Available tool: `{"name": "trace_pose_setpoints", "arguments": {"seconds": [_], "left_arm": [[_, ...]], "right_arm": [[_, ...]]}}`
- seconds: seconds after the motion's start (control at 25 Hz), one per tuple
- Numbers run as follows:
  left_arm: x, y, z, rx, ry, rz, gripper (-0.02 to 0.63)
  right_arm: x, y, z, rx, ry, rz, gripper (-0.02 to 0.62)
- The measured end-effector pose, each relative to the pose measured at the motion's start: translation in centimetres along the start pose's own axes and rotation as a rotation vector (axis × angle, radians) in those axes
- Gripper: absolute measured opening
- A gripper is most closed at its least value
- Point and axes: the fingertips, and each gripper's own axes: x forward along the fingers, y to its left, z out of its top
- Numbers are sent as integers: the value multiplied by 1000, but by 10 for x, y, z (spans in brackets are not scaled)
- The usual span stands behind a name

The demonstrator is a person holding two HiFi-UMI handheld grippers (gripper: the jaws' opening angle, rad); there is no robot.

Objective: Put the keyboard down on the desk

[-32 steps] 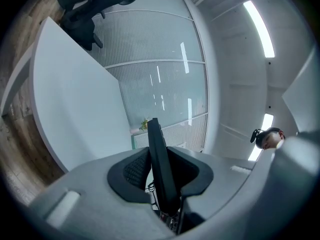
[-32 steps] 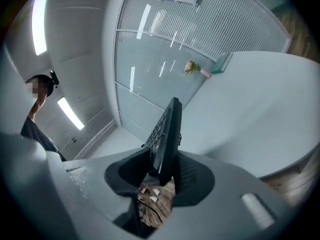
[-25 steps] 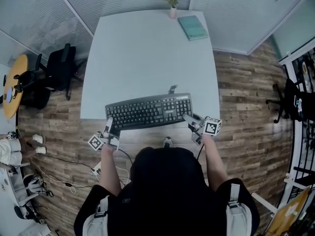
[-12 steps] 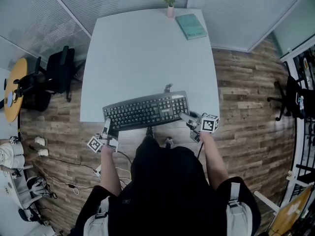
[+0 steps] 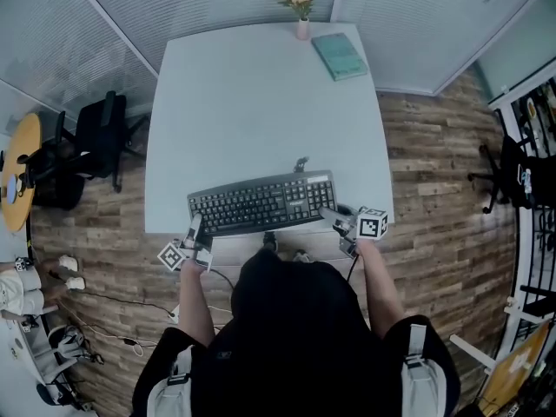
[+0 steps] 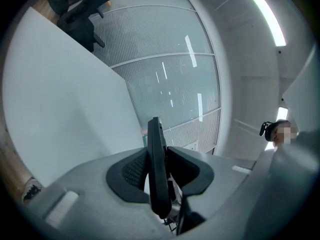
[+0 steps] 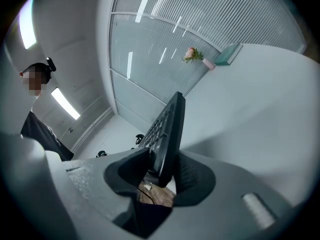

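Left gripper [image 5: 195, 233] and right gripper [image 5: 334, 217] each clamp an end of the keyboard [image 5: 261, 203], holding it level over the desk's [image 5: 261, 102] near edge.

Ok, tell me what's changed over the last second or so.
The keyboard, clamped at its ends by the left gripper and right gripper, has moved forward, farther over the desk's near edge and closer to its top. Both grips stayed shut; the flower vase and book have not moved.
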Motion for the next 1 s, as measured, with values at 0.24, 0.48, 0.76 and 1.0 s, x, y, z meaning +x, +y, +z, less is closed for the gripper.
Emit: {"name": "trace_pose_setpoints", "arguments": {"seconds": [0.24, 0.48, 0.76, 1.0], "left_arm": [[-6, -2, -15, 29, 38, 31, 104], [-2, 3, -7, 45, 67, 48, 106], [-3, 9, -17, 44, 78, 78, 107], [1, 16, -21, 29, 90, 119, 114]], "right_arm": [[-13, -4, -16, 9, -8, -6, 143], [-9, -5, -22, 22, -28, -17, 144], [-11, -15, -31, 51, -10, -32, 149], [-10, -24, -33, 66, 2, -46, 152]]}}
